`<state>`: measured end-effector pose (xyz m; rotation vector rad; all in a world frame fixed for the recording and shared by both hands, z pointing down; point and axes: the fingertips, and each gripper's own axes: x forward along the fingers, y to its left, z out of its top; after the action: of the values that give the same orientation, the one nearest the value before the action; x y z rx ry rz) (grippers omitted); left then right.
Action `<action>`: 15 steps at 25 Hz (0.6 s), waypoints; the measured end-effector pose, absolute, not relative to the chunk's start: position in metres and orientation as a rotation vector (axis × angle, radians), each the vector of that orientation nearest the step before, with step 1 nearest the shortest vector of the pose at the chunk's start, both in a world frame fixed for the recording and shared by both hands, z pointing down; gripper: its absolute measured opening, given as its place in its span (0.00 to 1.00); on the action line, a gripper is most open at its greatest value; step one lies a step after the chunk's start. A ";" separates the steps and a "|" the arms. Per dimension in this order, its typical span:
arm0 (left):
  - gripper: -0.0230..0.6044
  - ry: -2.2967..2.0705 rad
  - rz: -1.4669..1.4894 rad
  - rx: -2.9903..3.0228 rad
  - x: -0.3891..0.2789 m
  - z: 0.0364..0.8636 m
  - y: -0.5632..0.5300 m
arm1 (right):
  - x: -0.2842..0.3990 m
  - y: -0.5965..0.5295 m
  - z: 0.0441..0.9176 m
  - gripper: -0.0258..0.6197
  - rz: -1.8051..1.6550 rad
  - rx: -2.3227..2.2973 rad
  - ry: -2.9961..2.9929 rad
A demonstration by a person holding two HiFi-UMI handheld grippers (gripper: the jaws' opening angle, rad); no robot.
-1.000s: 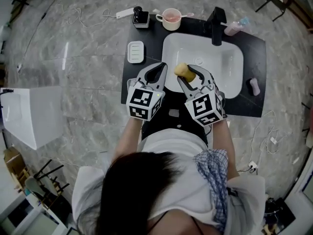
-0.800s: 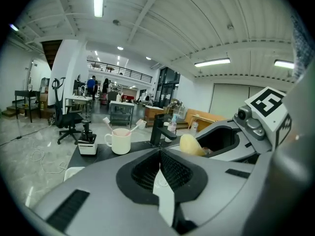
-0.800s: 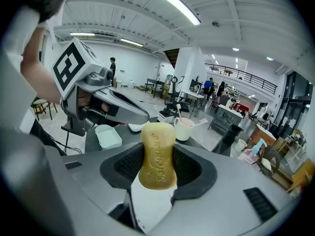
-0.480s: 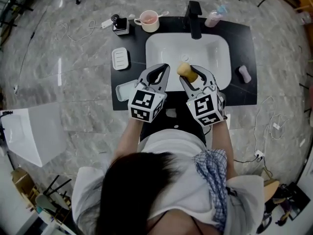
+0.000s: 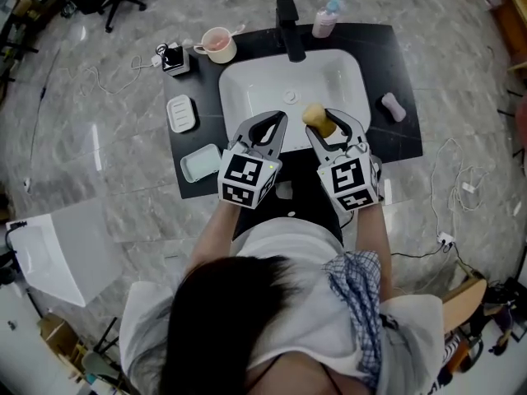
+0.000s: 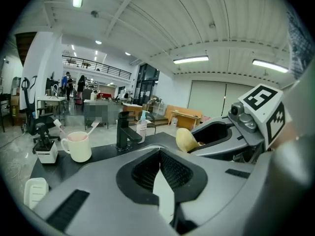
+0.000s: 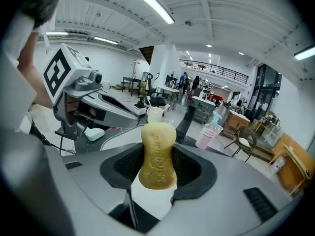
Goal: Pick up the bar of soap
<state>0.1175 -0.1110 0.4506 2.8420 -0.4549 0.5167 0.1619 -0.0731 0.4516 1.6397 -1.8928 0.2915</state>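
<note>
The yellow bar of soap [image 5: 317,120] is up off the counter, clamped between the jaws of my right gripper [image 5: 328,122]. It hangs over the front right part of the white sink [image 5: 235,89]. In the right gripper view the soap [image 7: 157,154] stands upright between the black pads of the right gripper [image 7: 158,167], embossed side facing the camera. My left gripper [image 5: 268,122] is just to the left at the same height, shut on nothing. In the left gripper view the left gripper [image 6: 160,154] has its pads meeting at the tips, and the soap [image 6: 186,140] shows to the right.
On the black counter [image 5: 387,142] stand a faucet [image 5: 288,19], a pump bottle [image 5: 325,19], a mug with a toothbrush [image 5: 216,45], a small black and white device [image 5: 173,58], a white soap dish [image 5: 181,113], a pale tray [image 5: 200,163] and a pink item [image 5: 393,107]. Cables lie on the marble floor.
Both grippers have moved together to the right across the sink front, the right one still holding the soap. The counter has slid left and up in the head view.
</note>
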 end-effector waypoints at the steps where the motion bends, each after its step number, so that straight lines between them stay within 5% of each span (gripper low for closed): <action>1: 0.05 -0.439 0.520 2.845 0.122 0.450 -0.108 | 0.166 -0.069 0.451 0.34 0.297 1.653 -1.884; 15: 0.06 -0.220 0.538 2.888 0.187 0.451 -0.061 | 0.231 -0.015 0.459 0.34 0.390 1.805 -1.751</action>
<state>0.1865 -0.0607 0.4512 2.8884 -0.2200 0.5384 0.2308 -0.0149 0.4592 1.8052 -1.7512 0.3901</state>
